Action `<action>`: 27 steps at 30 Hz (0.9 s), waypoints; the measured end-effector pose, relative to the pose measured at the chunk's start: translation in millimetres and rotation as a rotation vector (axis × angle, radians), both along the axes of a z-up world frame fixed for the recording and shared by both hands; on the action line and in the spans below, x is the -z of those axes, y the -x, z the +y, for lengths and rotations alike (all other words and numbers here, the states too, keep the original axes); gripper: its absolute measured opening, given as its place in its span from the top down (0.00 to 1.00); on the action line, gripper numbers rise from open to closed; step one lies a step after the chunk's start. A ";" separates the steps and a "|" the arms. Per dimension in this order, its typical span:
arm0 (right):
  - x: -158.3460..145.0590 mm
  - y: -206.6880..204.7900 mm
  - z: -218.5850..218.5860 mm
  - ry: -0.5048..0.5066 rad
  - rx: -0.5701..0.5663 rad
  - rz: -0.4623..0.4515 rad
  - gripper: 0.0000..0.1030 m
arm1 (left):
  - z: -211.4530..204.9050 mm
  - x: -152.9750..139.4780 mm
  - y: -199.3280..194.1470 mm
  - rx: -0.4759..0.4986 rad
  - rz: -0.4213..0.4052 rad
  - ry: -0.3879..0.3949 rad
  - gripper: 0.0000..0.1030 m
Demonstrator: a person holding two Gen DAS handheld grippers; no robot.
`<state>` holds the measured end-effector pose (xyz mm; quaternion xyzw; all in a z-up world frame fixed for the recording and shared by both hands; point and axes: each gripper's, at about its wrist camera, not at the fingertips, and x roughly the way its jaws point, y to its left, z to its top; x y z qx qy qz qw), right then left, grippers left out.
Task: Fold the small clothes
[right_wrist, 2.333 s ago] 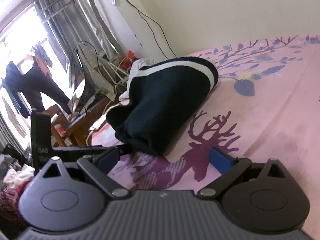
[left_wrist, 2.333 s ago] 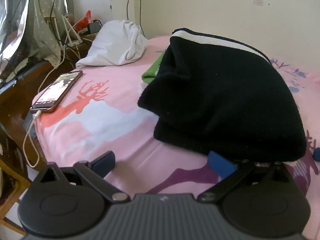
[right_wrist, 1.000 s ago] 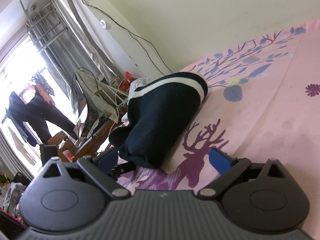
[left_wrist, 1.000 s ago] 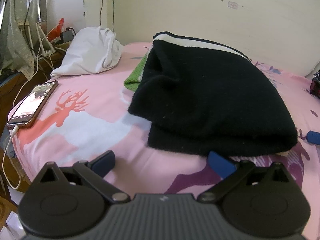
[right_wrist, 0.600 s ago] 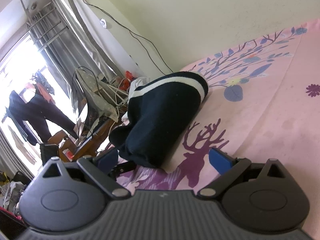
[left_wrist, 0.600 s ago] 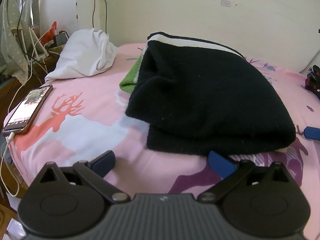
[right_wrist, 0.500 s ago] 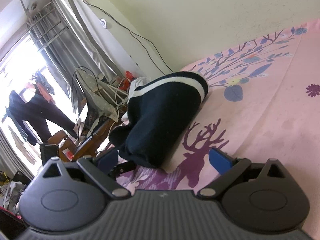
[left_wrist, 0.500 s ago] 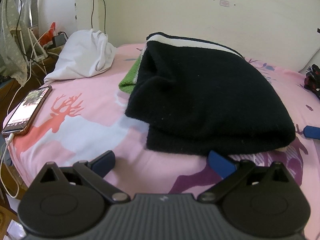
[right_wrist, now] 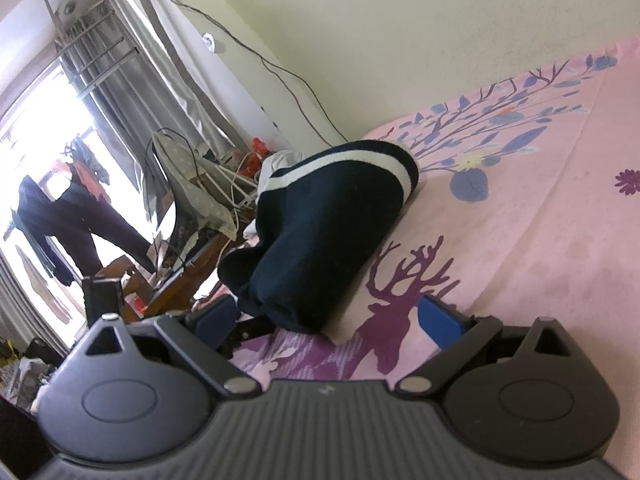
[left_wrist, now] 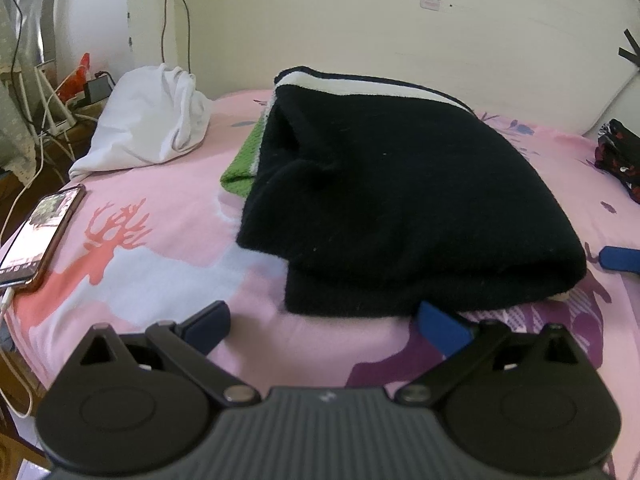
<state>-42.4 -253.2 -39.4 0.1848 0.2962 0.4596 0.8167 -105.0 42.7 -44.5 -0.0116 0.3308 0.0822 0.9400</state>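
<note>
A folded black knit garment (left_wrist: 400,208) with a white stripe lies on the pink bedsheet (left_wrist: 160,200). A green cloth (left_wrist: 240,164) lies under its left side. My left gripper (left_wrist: 324,320) is open and empty, just in front of the garment's near edge. In the right wrist view the same garment (right_wrist: 328,232) lies ahead and left. My right gripper (right_wrist: 328,320) is open and empty, close to the garment's near end. One blue fingertip of the right gripper (left_wrist: 622,258) shows at the right edge of the left wrist view.
A white bundle of cloth (left_wrist: 148,128) sits at the bed's back left. A phone (left_wrist: 40,236) on a cable lies at the left bed edge. A dark patterned item (left_wrist: 618,156) lies at the far right. Cables, a fan (right_wrist: 188,188) and curtains stand beside the bed.
Both grippers have drawn back slightly from the garment. The left view has swung right, so the phone sits further left. The garment has not moved.
</note>
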 end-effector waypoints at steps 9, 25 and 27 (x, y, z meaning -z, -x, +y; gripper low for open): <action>0.2 4.9 6.8 0.068 0.006 -0.027 0.10 | 2.5 -0.9 -7.2 0.031 0.011 -0.003 0.00; 0.0 3.7 4.5 0.034 0.010 -0.014 0.10 | 6.4 0.6 -5.4 0.069 -0.009 -0.010 0.00; 0.2 3.2 3.8 0.029 0.010 -0.012 0.10 | 7.1 0.8 -4.6 0.072 -0.013 -0.011 0.00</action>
